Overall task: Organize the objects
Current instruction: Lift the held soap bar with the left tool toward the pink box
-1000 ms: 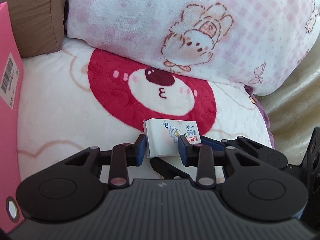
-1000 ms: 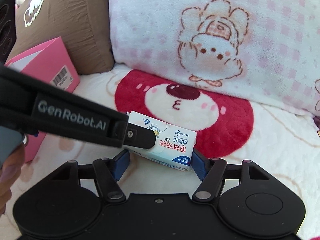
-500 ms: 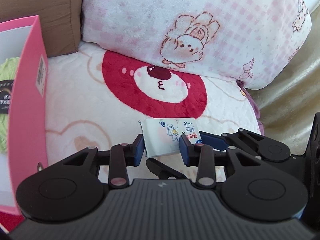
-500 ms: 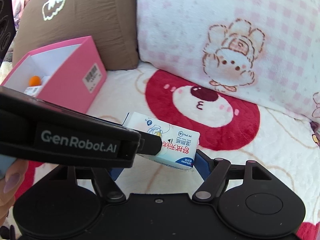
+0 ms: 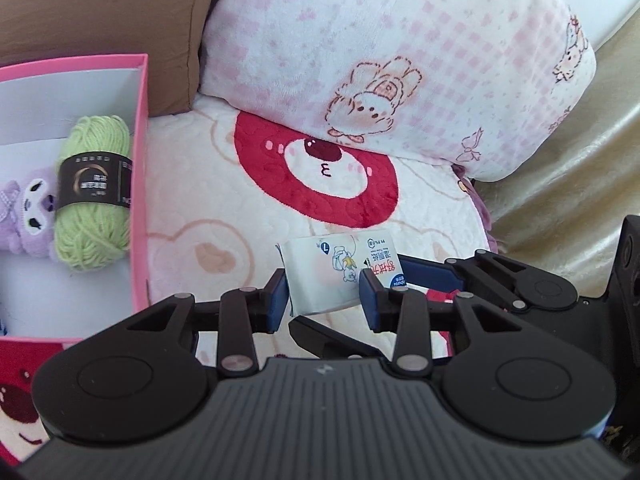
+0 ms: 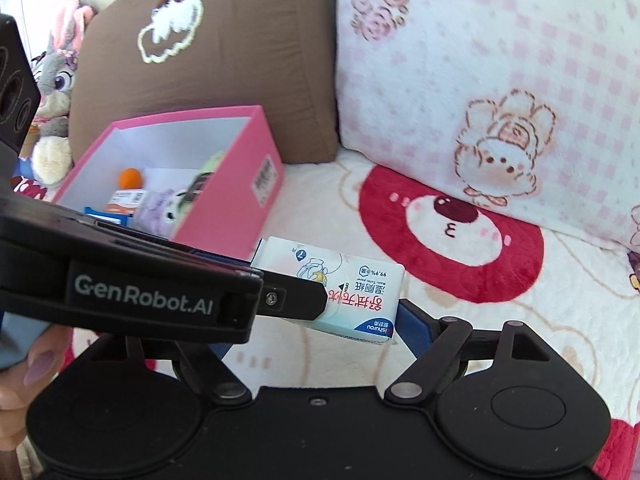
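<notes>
the left gripper (image 5: 323, 296) is clamped on the white tissue pack (image 5: 340, 272), low in the frame's centre, above the bear blanket (image 5: 224, 208). the right gripper (image 6: 320, 326) also pinches the pack's ends. the pink box (image 5: 140, 184), at left, holds green yarn (image 5: 94, 196).

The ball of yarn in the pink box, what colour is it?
Light green yarn with a black paper band, clearest in the left wrist view.

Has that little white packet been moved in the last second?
Yes. The wipes packet, held by both tools, has been lifted off the red bear face on the blanket and carried left toward the pink box.
</notes>
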A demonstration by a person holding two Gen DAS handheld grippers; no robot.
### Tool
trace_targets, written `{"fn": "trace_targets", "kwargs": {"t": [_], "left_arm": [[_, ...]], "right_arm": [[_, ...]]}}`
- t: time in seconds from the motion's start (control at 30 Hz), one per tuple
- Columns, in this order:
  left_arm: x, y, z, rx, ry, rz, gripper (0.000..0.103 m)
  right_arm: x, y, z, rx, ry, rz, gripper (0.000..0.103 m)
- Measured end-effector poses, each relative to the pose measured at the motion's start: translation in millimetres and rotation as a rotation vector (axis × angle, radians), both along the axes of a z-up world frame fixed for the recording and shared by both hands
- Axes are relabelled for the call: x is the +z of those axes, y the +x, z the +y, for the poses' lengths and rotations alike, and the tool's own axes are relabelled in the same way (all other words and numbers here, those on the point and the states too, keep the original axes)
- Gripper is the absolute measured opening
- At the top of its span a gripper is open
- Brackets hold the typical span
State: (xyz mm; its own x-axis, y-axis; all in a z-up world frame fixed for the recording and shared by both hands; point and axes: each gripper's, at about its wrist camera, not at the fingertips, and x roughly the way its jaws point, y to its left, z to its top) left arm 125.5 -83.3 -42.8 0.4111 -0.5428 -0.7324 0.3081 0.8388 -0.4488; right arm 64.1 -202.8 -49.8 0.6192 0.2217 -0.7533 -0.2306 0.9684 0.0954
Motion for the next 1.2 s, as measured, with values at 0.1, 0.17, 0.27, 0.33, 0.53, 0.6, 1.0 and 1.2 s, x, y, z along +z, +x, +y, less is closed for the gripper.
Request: {"fn": "trace_targets", "kwargs": {"t": [0.1,0.17,0.27,0.33,0.53,0.6,1.0,1.2], "left_arm": [[11,-10,11,-0.001,-0.008,-0.006,0.036],[19,-17,19,-0.004,-0.008,-0.015,0.036],[29,-26,32,-0.001,-0.011,-0.020,0.036],[35,-32,40,0.006,-0.010,-0.020,0.036],[52,-49,64,0.015,0.011,-0.041,0.036],[56,-53,73,0.022,0.007,-0.043,0.036],[75,-64,131,0.094,-0.008,-0.053,0.037],[87,-58,162,0.153,-0.017,-0.064,0.037]], "right_arm": [[11,-9,9,0.012,0.003,-0.010,0.085],[19,-15,15,0.022,0.010,-0.016,0.085],[29,-24,26,0.040,0.011,-0.029,0.085],[34,-28,35,0.057,0.006,-0.035,0.085],[49,-39,60,0.103,-0.003,-0.045,0.085],[54,-43,68,0.115,-0.003,-0.054,0.085],[69,-40,118,0.190,0.014,-0.059,0.085],[82,-24,140,0.241,0.044,-0.068,0.085]]}}
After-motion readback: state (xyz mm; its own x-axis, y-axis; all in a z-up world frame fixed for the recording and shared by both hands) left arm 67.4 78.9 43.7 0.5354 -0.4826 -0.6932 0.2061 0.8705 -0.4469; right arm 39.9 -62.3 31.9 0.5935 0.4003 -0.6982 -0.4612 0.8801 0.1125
